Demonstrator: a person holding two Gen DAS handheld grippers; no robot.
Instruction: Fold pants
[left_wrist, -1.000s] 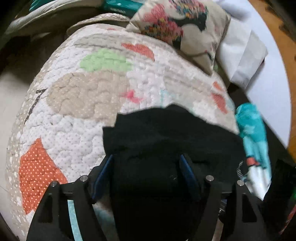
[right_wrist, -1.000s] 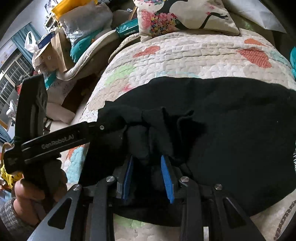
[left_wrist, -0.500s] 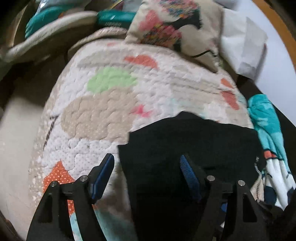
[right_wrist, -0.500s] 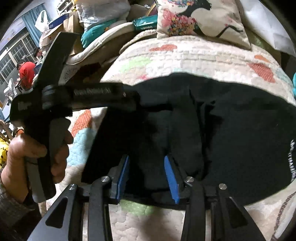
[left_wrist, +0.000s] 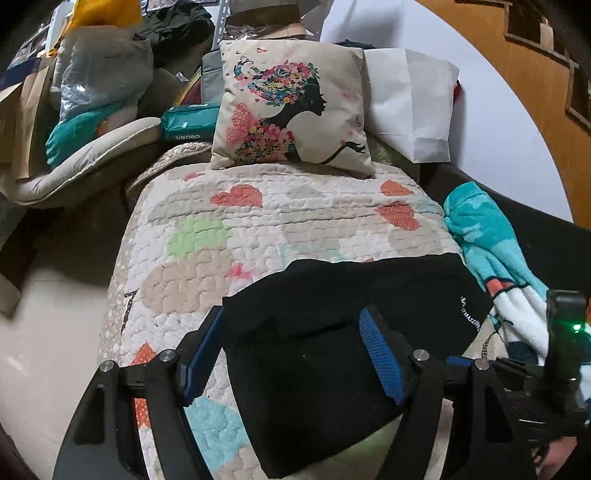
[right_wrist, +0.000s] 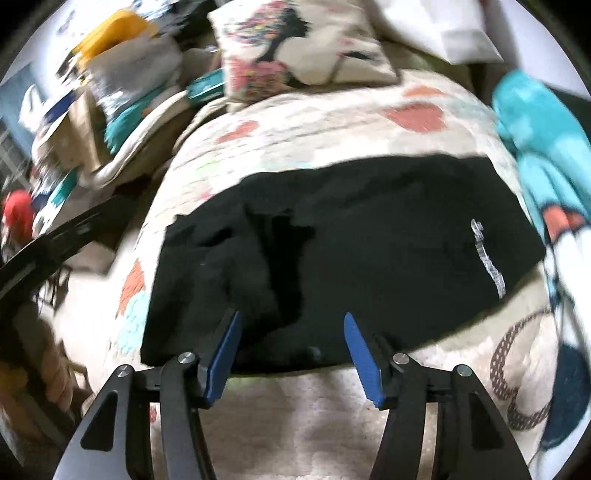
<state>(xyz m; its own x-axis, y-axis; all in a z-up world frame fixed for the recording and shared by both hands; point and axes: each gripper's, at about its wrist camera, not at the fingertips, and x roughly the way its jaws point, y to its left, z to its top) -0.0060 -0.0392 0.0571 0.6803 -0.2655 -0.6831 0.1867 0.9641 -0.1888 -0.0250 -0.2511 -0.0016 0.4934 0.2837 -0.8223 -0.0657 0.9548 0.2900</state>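
Over pants (left_wrist: 325, 369), both grippers wide, empty

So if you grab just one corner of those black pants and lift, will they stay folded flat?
Probably not. The black pants look soft and floppy: their left side is already bunched into wrinkles. Lifted by one corner, the layers would likely droop and slide open. They also seem light, lying on the quilt without denting it much.

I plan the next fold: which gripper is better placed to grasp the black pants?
Left, probably: the left gripper has open jaws over the black fabric pants; the right gripper is off their edge.
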